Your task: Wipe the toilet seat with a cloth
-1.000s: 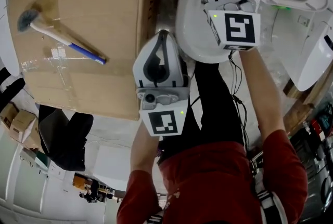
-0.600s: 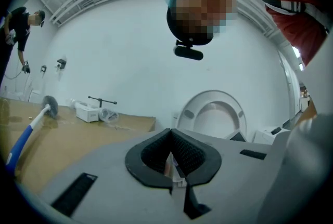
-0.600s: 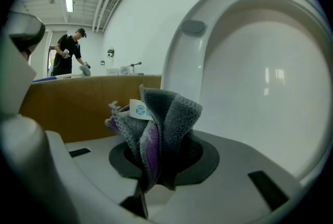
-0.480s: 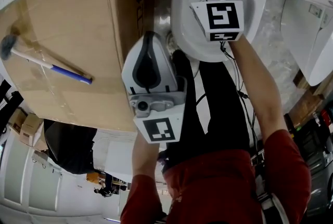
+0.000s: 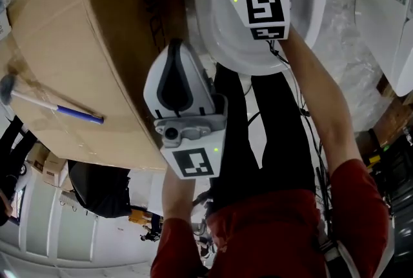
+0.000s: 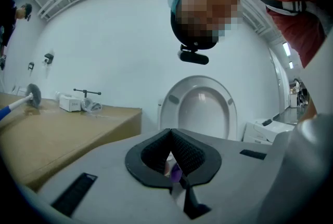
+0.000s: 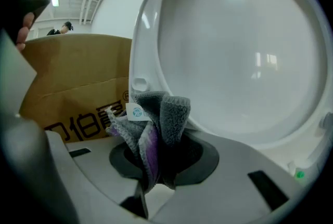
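L gripper (image 6: 170, 139): fingers (image 6: 190, 151) shut tight, pad to pad, nothing gripped. We note a purple speck in the slit below the tips, too small to ID.
R gripper (image 7: 155, 163): fingers narrow, clamped on cloth, which covers most of the pads.
Cloth (image 7: 156, 129): grey w/ purple edging and a small white tag. Bunched between the R fingers, folds sticking up past the tips. In head view we see a purple bit at the R tips, over the bowl.
Seat (image 7: 239, 46): white, raised upright. Straight ahead of the R fingertips, filling most of the R gripper view. Cloth sits near its lower-left rim, by a bumper; touching or not, we can't tell. Also ahead of the L fingers, well apart.
Bowl (image 5: 216, 38): white, under the R fingers in head view. L fingertips near its rim there.
Box (image 5: 84, 44): lg brown cardboard, left of both finger pairs. Black print on the side facing the R gripper.
Brush (image 5: 55, 107): white/blue handle, lying on the box top, well left of the L fingers.
Small carton (image 6: 67, 103): white, on the box, far left of the L fingers.
Person (image 5: 271, 238): red top, black trousers; we see one arm behind each gripper.
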Demonstrator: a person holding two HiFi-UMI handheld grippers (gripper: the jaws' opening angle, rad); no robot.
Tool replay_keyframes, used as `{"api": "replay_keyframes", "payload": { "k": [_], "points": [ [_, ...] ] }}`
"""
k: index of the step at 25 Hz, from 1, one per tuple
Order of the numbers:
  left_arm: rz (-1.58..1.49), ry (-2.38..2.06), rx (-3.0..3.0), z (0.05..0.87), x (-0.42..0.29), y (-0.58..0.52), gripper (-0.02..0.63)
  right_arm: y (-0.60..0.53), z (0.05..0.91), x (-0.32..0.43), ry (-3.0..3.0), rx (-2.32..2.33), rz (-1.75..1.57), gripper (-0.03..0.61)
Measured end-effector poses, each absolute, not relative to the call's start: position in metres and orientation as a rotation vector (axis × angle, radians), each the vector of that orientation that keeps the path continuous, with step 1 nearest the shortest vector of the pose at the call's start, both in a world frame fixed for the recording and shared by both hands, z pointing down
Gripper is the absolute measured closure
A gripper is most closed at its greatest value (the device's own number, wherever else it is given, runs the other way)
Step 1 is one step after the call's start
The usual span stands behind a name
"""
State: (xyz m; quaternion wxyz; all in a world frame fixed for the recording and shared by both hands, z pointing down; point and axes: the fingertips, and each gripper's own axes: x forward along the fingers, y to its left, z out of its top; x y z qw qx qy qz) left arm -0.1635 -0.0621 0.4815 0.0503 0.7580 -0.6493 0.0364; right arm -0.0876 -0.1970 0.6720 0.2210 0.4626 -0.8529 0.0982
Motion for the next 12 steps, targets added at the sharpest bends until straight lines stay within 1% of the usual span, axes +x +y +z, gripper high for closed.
{"api": "replay_keyframes", "payload": {
  "k": [12],
  "points": [
    [0.172,-1.838,2.400,0.493,-0.102,-0.073,0.600,-0.187,0.680,0.002,-2.223,1.397,0.312,0.492]
  ]
}}
